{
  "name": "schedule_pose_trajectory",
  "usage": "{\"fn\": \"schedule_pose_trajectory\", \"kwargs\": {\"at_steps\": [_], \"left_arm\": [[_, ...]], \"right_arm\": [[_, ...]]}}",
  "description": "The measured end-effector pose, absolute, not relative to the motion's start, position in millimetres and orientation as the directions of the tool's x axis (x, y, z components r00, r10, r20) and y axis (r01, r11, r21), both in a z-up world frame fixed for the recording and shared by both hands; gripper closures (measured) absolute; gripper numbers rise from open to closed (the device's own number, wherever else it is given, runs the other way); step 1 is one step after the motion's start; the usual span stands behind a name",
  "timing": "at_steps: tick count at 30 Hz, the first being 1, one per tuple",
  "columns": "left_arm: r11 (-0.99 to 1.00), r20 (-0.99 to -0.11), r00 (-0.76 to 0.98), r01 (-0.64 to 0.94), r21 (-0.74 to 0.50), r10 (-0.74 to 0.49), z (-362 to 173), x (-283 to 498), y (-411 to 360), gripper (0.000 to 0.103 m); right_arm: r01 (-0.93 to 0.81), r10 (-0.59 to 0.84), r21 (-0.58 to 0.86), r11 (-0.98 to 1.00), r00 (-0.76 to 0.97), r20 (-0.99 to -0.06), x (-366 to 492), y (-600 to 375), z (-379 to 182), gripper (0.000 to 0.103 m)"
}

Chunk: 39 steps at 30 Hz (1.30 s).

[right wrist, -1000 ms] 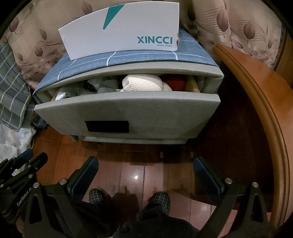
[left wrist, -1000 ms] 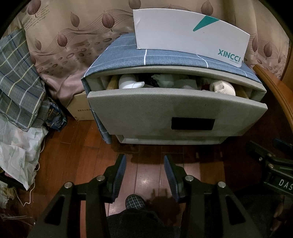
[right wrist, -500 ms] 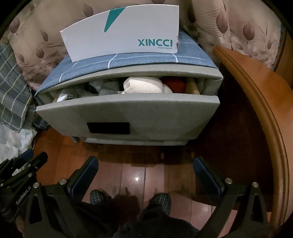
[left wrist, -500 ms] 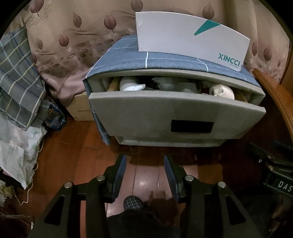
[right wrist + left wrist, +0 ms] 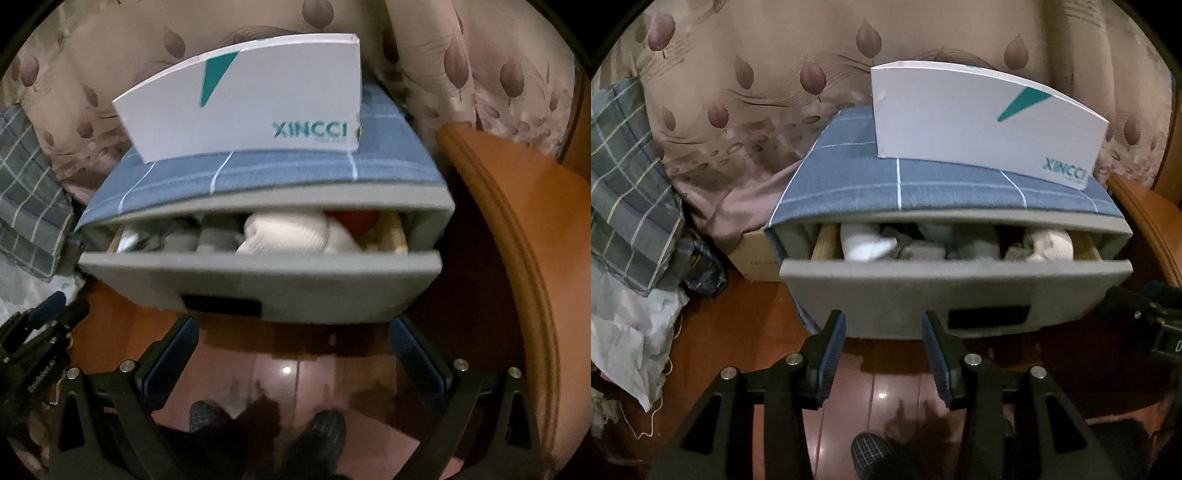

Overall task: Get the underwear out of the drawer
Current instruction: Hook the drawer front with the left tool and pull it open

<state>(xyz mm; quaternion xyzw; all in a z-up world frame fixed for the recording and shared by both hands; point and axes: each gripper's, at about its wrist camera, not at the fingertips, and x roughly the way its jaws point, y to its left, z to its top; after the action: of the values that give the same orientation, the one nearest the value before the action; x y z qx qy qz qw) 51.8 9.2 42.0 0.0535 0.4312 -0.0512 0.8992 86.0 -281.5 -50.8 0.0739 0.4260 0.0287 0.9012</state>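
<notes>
Now both my jaws stand apart and empty before the half-open drawer.

My left gripper (image 5: 883,345) and right gripper (image 5: 293,349) hang over the wooden floor (image 5: 738,332), just short of the grey drawer (image 5: 258,284) front. Rolled white underwear (image 5: 284,236) lies inside with other folded pieces. Above, a white box (image 5: 258,107) stands on the blue checked cloth (image 5: 897,184).

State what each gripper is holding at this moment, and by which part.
Nothing is held. The left gripper and right gripper both stand open and empty, short of the drawer.
</notes>
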Motion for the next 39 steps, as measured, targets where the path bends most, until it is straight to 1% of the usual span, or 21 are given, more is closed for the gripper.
{"fn": "schedule_pose_trajectory", "kwargs": {"at_steps": [4, 11, 19, 27, 32, 36, 39], "left_arm": [[0.991, -0.786, 0.614, 0.135, 0.019, -0.069, 44, 80, 14, 0.059], [0.989, -0.804, 0.590, 0.146, 0.007, -0.081, 36, 122, 10, 0.059], [0.983, -0.829, 0.557, 0.178, 0.054, -0.055, 10, 150, -4, 0.059], [0.977, -0.853, 0.521, 0.189, 0.101, -0.012, -10, 170, -13, 0.059], [0.979, -0.860, 0.510, 0.189, 0.079, -0.029, -16, 169, -11, 0.059], [0.984, -0.879, 0.469, 0.179, 0.003, -0.082, -18, 171, 0, 0.059], [0.981, -0.880, 0.469, 0.195, 0.018, -0.077, -18, 162, 2, 0.059]], "right_arm": [[0.012, 0.093, 0.130, 0.991, 0.629, -0.772, 115, -285, -48, 0.001], [0.012, 0.069, 0.096, 0.995, 0.601, -0.796, 157, -281, -61, 0.001], [0.016, 0.058, 0.082, 0.996, 0.577, -0.814, 180, -279, -80, 0.001], [0.007, 0.092, 0.116, 0.993, 0.568, -0.818, 190, -281, -91, 0.001], [0.008, 0.107, 0.134, 0.991, 0.560, -0.821, 190, -284, -94, 0.001], [0.007, 0.109, 0.136, 0.991, 0.553, -0.826, 185, -284, -96, 0.001], [0.006, 0.113, 0.138, 0.990, 0.541, -0.834, 179, -284, -98, 0.001]]}}
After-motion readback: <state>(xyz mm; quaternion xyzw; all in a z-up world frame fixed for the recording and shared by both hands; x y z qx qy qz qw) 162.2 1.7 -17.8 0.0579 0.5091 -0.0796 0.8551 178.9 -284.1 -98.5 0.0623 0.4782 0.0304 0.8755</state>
